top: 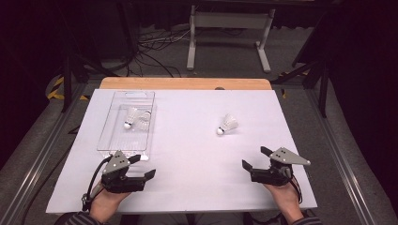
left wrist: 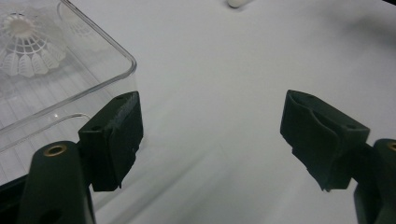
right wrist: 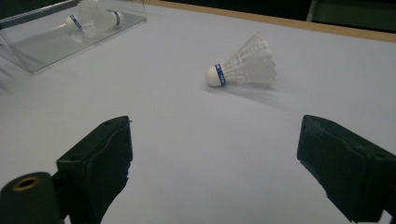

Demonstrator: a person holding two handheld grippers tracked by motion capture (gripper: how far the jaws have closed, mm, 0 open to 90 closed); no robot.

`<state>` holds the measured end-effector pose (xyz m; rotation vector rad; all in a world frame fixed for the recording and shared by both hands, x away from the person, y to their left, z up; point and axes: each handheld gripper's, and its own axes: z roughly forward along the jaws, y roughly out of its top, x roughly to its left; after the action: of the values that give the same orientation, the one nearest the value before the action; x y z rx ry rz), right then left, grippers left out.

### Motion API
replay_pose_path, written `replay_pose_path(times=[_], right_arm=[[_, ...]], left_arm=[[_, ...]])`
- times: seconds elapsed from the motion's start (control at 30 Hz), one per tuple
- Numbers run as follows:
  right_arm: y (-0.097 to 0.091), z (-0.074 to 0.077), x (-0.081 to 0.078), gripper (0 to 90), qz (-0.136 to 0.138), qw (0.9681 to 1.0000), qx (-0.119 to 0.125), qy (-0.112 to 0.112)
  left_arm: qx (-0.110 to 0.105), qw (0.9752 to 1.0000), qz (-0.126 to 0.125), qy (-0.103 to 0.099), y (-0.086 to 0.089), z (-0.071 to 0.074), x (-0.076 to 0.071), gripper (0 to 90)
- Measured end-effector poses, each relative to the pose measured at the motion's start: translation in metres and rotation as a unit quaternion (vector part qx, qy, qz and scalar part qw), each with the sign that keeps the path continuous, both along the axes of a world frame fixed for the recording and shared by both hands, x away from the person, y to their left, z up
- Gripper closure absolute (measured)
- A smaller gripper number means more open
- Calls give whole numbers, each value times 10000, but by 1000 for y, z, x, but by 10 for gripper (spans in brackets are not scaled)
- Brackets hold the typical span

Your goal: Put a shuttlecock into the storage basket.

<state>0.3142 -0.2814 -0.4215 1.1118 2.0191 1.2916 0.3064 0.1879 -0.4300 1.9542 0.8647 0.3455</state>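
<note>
Lying on its side on the white table (top: 187,154): 1 loose shuttlecock (top: 227,125), well ahead of the right gripper (top: 256,158), empty with jaws spread wide. Left gripper (top: 143,166) likewise spread and empty, just beside the clear tray (top: 107,136) holding 2 shuttlecocks (top: 136,118).

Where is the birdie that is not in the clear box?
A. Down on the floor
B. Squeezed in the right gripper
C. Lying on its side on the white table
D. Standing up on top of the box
C. The loose shuttlecock lies on its side on the white table, apart from the open right gripper and outside the clear box.
</note>
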Motion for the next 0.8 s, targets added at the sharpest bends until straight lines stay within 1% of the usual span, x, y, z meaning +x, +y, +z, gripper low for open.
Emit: replay_pose_path(times=[0.1, 0.2, 0.37, 0.4, 0.47, 0.53, 0.8], right_arm=[[4, 2, 3, 111, 30, 10000, 35, -64], [7, 3, 7, 111, 30, 9999, 85, -80], [13, 5, 14, 111, 52, 9998, 94, -136], [14, 6, 16, 111, 53, 9998, 95, -146], [16, 6, 19, 111, 54, 9998, 110, -166], [18, 6, 23, 111, 51, 9998, 133, -146], [26, 7, 34, 111, 84, 9997, 130, -167]], left_arm=[[-15, 10000, -8, 20, 0, 0, 0, 224], [-15, 10000, -4, 20, 0, 0, 0, 224], [26, 10000, -17, -25, 2, 1, 0, 224], [-8, 10000, -16, 0, 1, 0, 0, 224], [-9, 10000, -14, 1, 2, 0, 0, 224], [49, 10000, -1, -44, 3, 1, 1, 225], [-36, 10000, 28, -3, 2, 0, 0, 225]])
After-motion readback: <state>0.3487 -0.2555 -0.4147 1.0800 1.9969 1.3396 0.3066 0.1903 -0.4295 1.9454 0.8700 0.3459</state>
